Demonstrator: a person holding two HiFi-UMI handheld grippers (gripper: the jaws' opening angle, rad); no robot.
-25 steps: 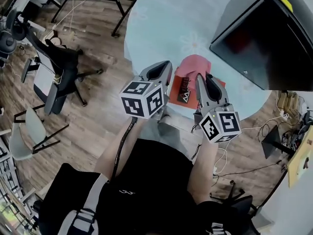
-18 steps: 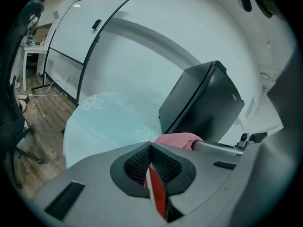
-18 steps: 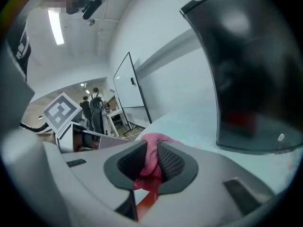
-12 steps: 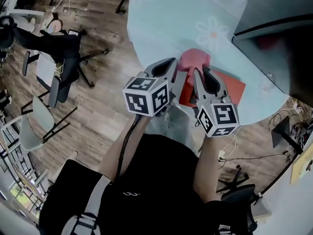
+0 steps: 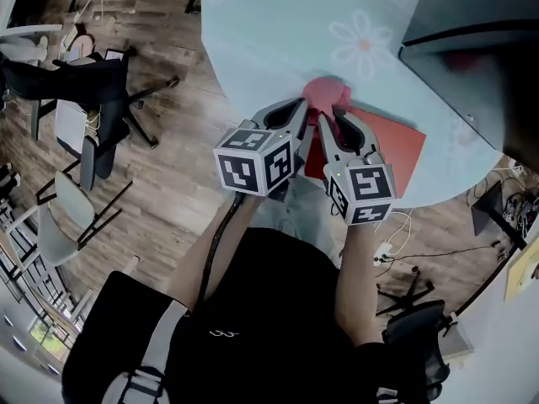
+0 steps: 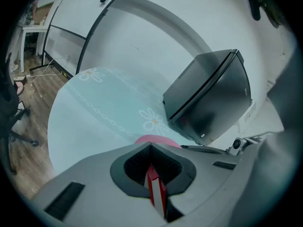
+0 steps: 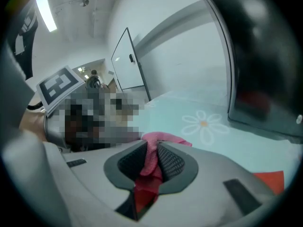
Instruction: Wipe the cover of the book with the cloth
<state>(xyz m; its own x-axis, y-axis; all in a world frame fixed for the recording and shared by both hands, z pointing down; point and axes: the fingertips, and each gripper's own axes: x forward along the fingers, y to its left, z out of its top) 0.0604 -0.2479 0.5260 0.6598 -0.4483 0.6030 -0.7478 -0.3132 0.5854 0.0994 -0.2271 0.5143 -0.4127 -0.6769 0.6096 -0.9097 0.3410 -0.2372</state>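
A red book (image 5: 383, 146) lies near the front edge of the pale blue round table (image 5: 278, 32). My left gripper (image 5: 300, 108) is shut on the book's near left edge; in the left gripper view the red cover and white pages (image 6: 155, 186) sit between the jaws of that gripper (image 6: 150, 149). A pink cloth (image 5: 327, 93) lies bunched on the book's far left corner. My right gripper (image 5: 325, 121) is shut on it, and the pink fabric (image 7: 150, 162) fills the gap of this gripper (image 7: 152, 148). The two grippers are close side by side.
A large black case (image 5: 480, 32) stands on the table at the back right, close behind the book. Office chairs (image 5: 88, 87) stand on the wooden floor to the left. Cables and a plug (image 5: 389, 247) lie on the floor by the table's front edge.
My right gripper has carried the cloth left and away across the cover, ending beside the left gripper. The white print on the cover is now hidden. The left gripper keeps its hold.
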